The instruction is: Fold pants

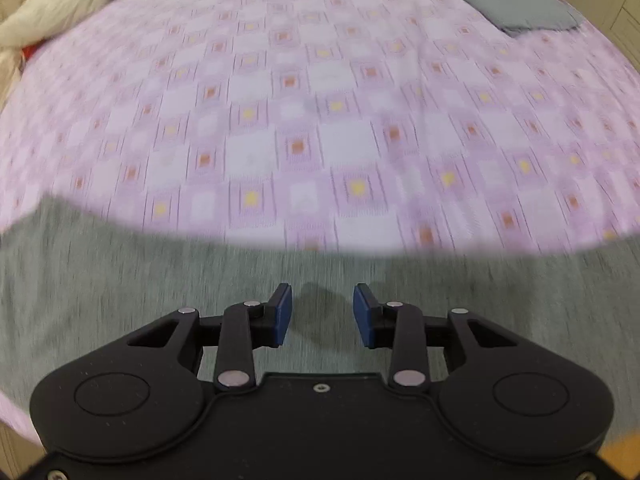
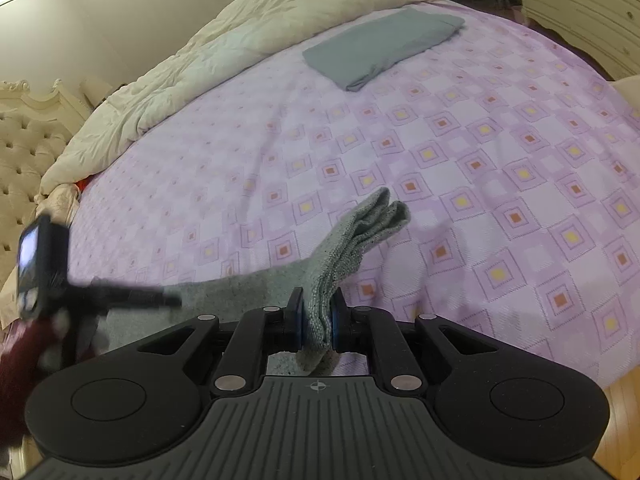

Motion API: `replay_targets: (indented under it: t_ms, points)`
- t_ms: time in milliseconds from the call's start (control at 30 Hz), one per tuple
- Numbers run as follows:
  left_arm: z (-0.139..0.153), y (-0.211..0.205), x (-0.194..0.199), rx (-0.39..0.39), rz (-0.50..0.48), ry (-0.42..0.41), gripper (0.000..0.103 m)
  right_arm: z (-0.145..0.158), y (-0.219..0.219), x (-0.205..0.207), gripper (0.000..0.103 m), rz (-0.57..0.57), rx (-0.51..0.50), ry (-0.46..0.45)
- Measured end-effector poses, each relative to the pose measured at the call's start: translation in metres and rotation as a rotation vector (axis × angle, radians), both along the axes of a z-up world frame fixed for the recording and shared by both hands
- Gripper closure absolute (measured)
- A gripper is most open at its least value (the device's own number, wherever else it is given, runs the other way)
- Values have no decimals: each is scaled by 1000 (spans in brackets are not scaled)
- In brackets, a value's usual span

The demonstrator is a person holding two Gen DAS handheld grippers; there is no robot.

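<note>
In the left wrist view we see only a blurred near strip of the grey pants on the bed; their ends are cut off. Our left gripper hovers above them, fingers apart, empty.

In the right wrist view our right gripper has its fingers clamped on a bunched fold of the pants, whose tip points far-right while the rest trails left beneath the blurred left gripper.

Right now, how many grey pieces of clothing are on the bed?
2. One folded grey garment lies flat at the far side, near the cream duvet. The grey pants lie at the near edge, one end pinched in the right gripper. Others may be hidden.
</note>
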State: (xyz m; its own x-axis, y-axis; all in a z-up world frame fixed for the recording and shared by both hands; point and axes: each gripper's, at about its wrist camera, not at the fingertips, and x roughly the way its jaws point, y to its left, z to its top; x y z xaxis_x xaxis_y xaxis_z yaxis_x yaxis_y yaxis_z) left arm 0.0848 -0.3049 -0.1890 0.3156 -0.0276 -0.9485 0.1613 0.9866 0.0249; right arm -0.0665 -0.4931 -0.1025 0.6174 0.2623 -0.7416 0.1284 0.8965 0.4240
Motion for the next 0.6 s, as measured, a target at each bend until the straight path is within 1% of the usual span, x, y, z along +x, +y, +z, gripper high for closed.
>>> replay_targets:
  t_ms: [67, 133, 200, 267, 333, 367, 467, 600]
  points:
    - [-5, 7, -22, -8, -17, 40, 58, 0, 2, 2, 91, 2, -7, -1]
    - [-18, 11, -39, 9, -33, 85, 58, 0, 3, 4, 91, 0, -6, 0]
    - [-33, 14, -52, 29, -40, 127, 59, 1, 4, 5, 91, 0, -8, 0]
    - [-44, 14, -60, 33, -53, 149, 59, 1, 7, 6, 91, 2, -19, 1]
    - [-44, 11, -62, 41, -88, 122, 60, 3, 12, 6, 91, 1, -35, 2]
    - [-44, 11, -61, 39, -98, 126, 60, 3, 14, 6, 91, -1, -45, 2]
    - [-36, 23, -54, -24, -90, 126, 59, 9, 26, 5, 91, -16, -79, 1]
    - [-15, 59, -44, -84, -65, 99, 59, 24, 52, 4, 91, -23, -135, -15]
